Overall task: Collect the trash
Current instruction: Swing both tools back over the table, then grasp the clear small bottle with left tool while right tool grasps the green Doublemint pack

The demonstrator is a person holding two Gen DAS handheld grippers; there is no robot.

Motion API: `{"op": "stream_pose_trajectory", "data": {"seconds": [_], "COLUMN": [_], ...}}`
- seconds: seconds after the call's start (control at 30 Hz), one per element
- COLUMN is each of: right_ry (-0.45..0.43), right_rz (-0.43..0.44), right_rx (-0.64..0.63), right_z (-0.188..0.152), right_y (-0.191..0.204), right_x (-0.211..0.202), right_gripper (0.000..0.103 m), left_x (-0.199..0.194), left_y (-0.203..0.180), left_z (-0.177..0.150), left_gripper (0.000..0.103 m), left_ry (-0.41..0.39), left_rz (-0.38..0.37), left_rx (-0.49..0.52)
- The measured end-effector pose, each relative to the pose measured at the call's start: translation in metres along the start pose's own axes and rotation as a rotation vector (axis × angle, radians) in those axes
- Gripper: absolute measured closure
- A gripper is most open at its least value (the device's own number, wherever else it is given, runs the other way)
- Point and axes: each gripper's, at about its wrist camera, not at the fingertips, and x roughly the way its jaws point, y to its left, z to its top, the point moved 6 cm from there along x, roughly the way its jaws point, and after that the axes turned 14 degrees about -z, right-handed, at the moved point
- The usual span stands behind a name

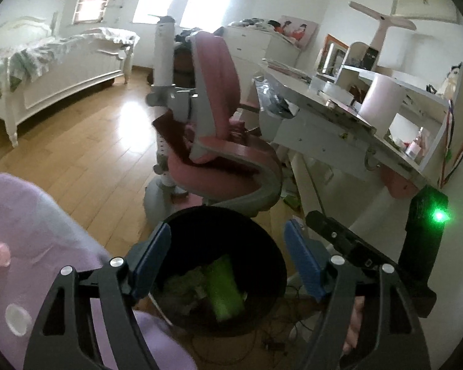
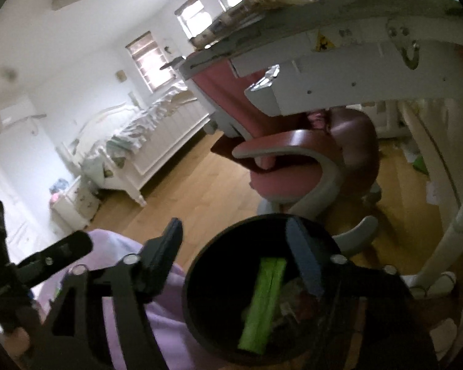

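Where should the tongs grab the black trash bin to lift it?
Grip the black trash bin by its thin round rim, coming from above with one finger inside and one outside. The open top faces up, and its body looks too wide to span.

Soft daylight from blown-out windows (image 1: 182,3), floor (image 1: 86,141) glare, fisheye-bent dark corners (near objects slightly blurred).

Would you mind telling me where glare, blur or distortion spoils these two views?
Left wrist: windows blown out, glare patch on the floor, green box in the bin blurred. Right wrist: fisheye bends the desk edge; bin interior dark.
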Motion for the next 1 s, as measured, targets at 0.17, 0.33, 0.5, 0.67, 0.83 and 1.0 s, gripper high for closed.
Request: {"op": "stream_pose_trajectory", "data": {"seconds": [0.17, 0.33, 0.5, 0.67, 0.83, 1.0], "right_ry": [0.036, 0.069, 0.108, 0.146, 0.178, 0.207], "right_rz": [0.053, 0.121, 0.195, 0.268, 0.326, 0.385], "right_rx": [-0.039, -0.118, -0.208, -0.301, -0.385, -0.482], "right_z": [-0.013, -0.028, -0.047, -0.073, -0.098, -0.120], "right_y": [0.031, 0.082, 0.139, 0.200, 0.254, 0.298], "right_x": [-0.001, -0.002, -0.005, -0.011, -0.021, -0.027], "right_gripper": [0.032, 0.032, 0.032, 0.032, 0.032, 0.032], "left_x": [-0.040, -0.102, -0.175, -0.225, -0.228, -0.223], "left_y": [0.029, 0.082, 0.149, 0.211, 0.242, 0.257], "left_z": [-0.011, -0.029, -0.059, -0.093, -0.104, -0.107], "left_gripper": [0.027, 0.027, 0.027, 0.029, 0.044, 0.062], "left_ry": [-0.050, -0.121, -0.190, -0.184, -0.127, -0.099], "left_rz": [0.064, 0.191, 0.349, 0.461, 0.450, 0.429], "left_rx": [-0.058, -0.159, -0.294, -0.416, -0.435, -0.441]}}
